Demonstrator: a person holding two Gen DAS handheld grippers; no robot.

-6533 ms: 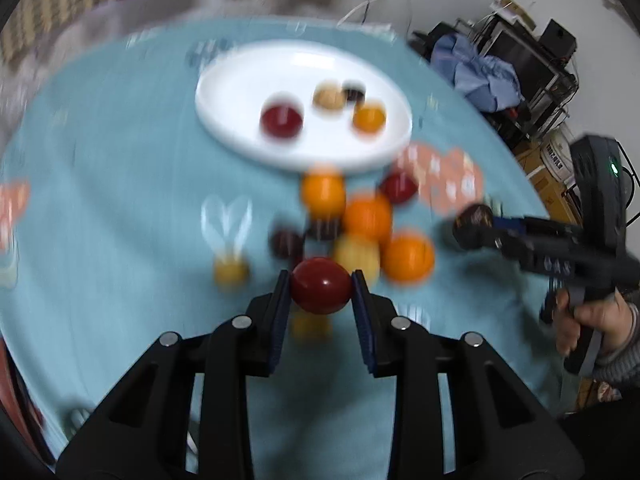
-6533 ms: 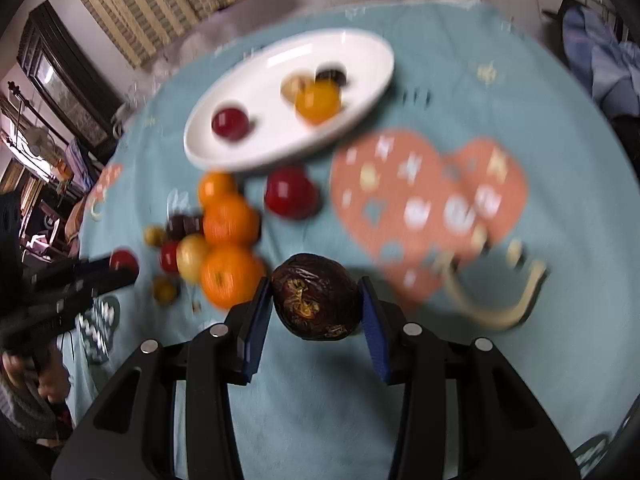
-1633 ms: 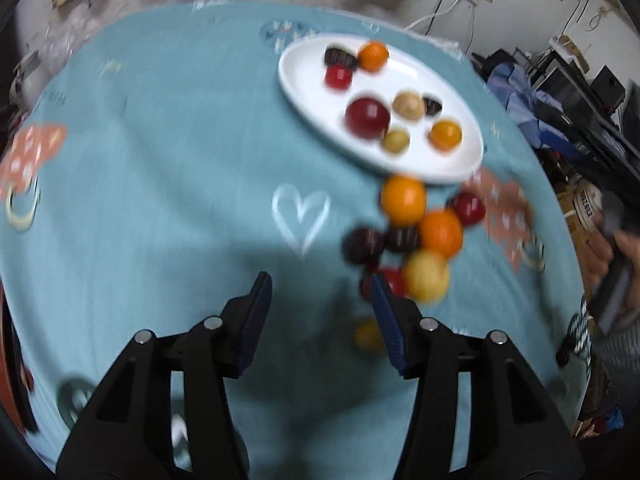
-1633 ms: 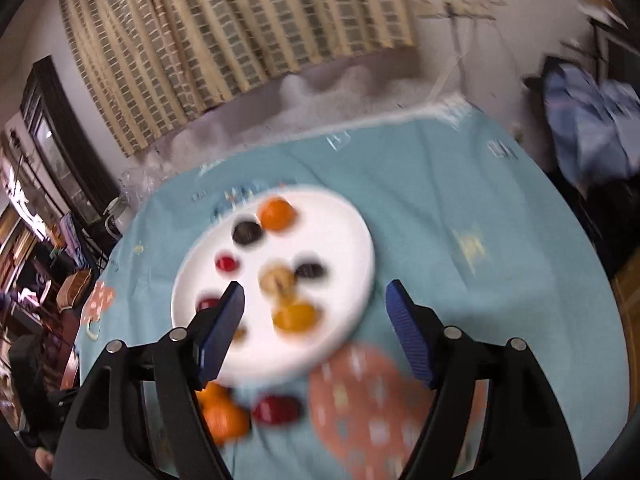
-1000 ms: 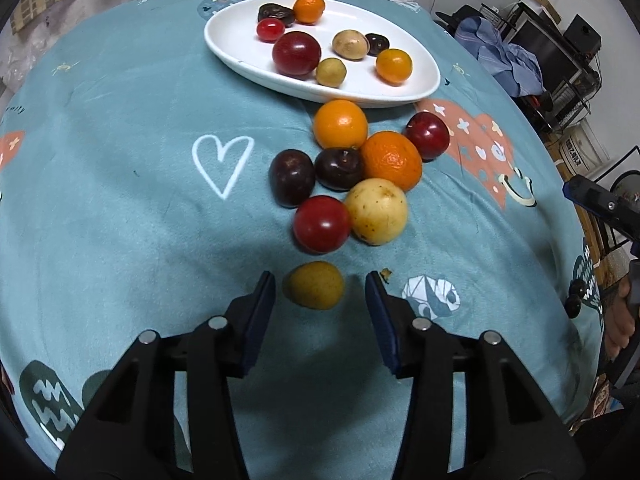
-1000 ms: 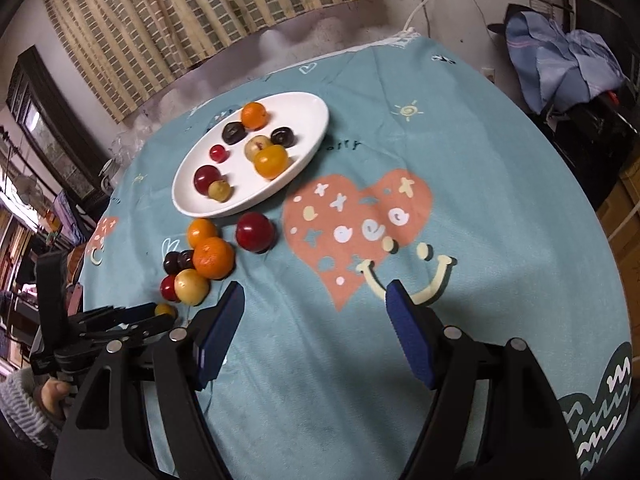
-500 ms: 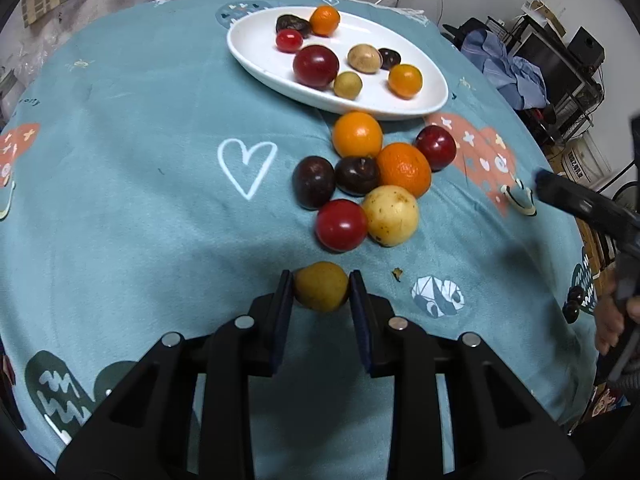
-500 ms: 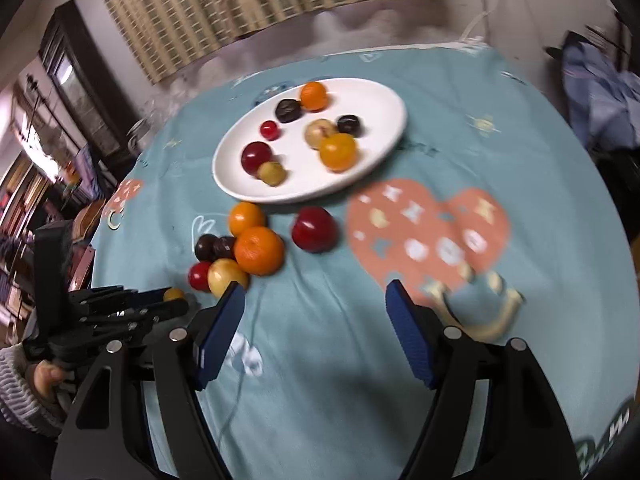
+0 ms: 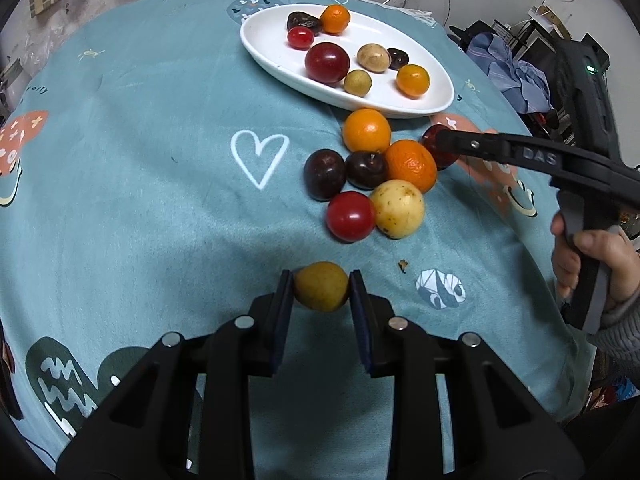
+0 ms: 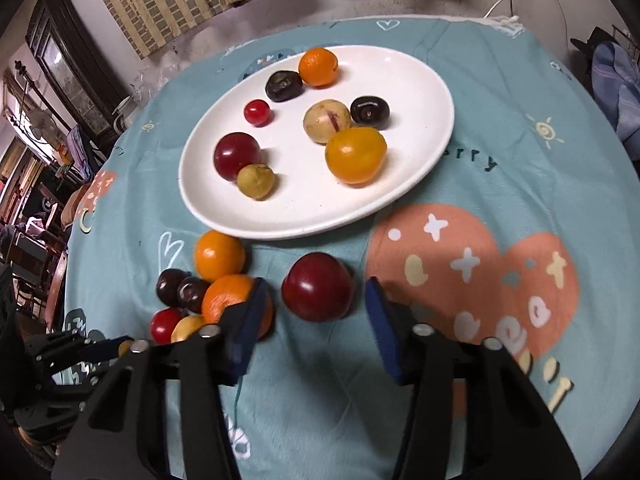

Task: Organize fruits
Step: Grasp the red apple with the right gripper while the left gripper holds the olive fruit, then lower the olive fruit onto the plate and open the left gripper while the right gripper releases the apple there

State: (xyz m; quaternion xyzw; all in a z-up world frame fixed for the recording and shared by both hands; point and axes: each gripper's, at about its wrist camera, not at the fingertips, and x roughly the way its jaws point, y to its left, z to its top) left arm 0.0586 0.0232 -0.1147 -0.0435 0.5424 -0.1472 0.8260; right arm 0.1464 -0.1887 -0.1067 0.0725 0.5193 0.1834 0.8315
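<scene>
My left gripper (image 9: 321,294) is shut on a small yellow-brown fruit (image 9: 321,286) low over the teal tablecloth, in front of the fruit pile. My right gripper (image 10: 316,312) straddles a dark red plum (image 10: 317,286) lying on the cloth just below the plate. Its jaws are closing, with a gap still showing on both sides of the plum. In the left wrist view the right gripper (image 9: 440,140) reaches in from the right beside that plum (image 9: 434,156). A white oval plate (image 10: 320,212) (image 9: 400,104) holds several fruits.
Loose fruits cluster left of the plum: two oranges (image 10: 219,255), two dark plums (image 10: 172,286), a red tomato (image 9: 350,216) and a pale yellow fruit (image 9: 398,208). A person's hand (image 9: 592,256) holds the right gripper's handle. Clutter stands beyond the table's right edge.
The left jaws have closed on the small yellow fruit. The right gripper has dropped toward the pile, and its jaws have narrowed around the dark red plum.
</scene>
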